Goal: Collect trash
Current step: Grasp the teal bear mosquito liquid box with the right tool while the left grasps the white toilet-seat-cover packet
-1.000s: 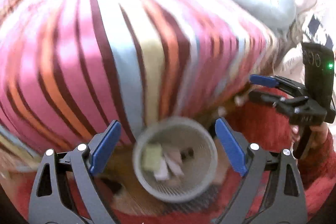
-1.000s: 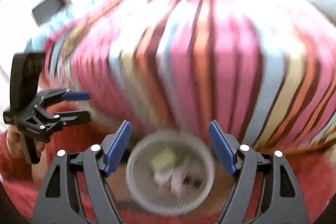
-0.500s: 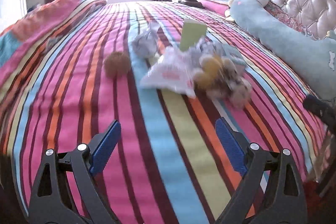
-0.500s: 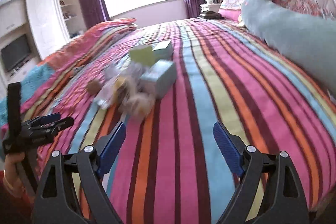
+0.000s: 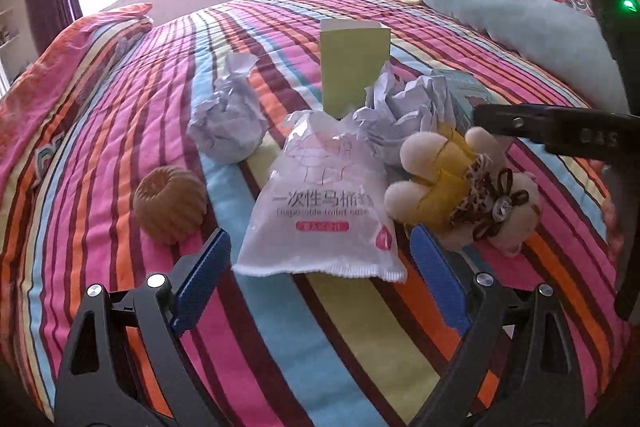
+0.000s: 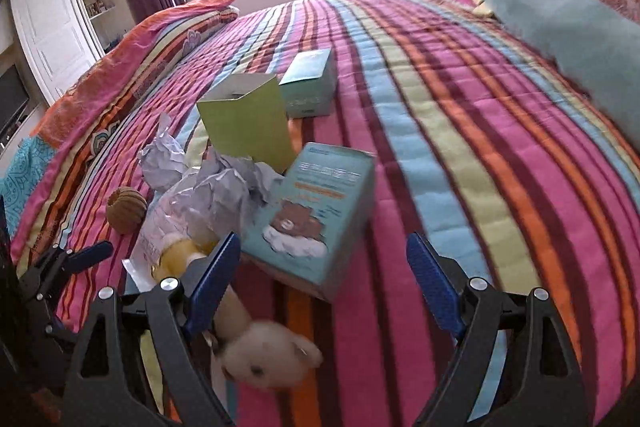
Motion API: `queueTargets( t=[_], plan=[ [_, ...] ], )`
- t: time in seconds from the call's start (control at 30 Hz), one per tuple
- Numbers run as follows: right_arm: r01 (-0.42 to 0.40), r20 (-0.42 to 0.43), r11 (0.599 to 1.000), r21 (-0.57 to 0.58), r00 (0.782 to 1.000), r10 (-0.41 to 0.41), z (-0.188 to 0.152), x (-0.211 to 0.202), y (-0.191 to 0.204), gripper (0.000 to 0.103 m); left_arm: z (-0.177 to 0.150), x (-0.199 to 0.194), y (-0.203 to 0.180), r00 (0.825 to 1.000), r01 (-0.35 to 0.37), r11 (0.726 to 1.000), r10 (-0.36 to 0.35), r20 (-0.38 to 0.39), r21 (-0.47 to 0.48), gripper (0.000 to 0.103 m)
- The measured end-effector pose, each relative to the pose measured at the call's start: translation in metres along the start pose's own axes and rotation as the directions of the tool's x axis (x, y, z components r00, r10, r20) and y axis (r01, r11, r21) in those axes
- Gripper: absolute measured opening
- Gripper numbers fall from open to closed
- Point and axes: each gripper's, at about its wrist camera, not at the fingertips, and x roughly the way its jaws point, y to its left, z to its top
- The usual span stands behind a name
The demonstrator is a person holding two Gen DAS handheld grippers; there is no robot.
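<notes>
A striped bed [image 5: 120, 131] carries the litter. On it lie a white packet [image 5: 320, 211], crumpled paper [image 5: 228, 123], boxes [image 6: 320, 211], a plush bear [image 5: 460, 187] and a ridged brown ball [image 5: 170, 203].

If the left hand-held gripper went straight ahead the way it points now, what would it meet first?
Most likely the white plastic packet: it lies on the striped bedspread just ahead of the open left hand-held gripper, centred between its fingers. Crumpled paper and a green box lie behind it. Depth is a fisheye estimate.

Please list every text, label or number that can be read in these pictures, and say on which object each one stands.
"一次性马桶" then cut off: white plastic packet, large line.
"Disposable toilet", last word unclear: same packet, below it.
Red label on the packet: too small to read.
"DAS" or similar, faint: black body of the right tool.
Teal bear box: print blurred.
Far teal box: unreadable.
</notes>
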Motion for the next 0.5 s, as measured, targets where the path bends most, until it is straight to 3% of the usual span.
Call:
queueTargets(
  t=[0.27,0.5],
  plan=[
    [0.033,-0.057,0.998,-0.051,0.998,-0.035,0.018,0.026,0.006,0.082,0.018,0.034,0.002,0.997,0.007,0.999,-0.004,-0.075,0.037,0.089],
    [0.014,-0.045,0.993,-0.121,0.999,-0.02,0.023,0.013,-0.014,0.082,0.033,0.059,0.008,0.994,-0.008,1.0,0.011,-0.113,0.027,0.089]
  ],
)
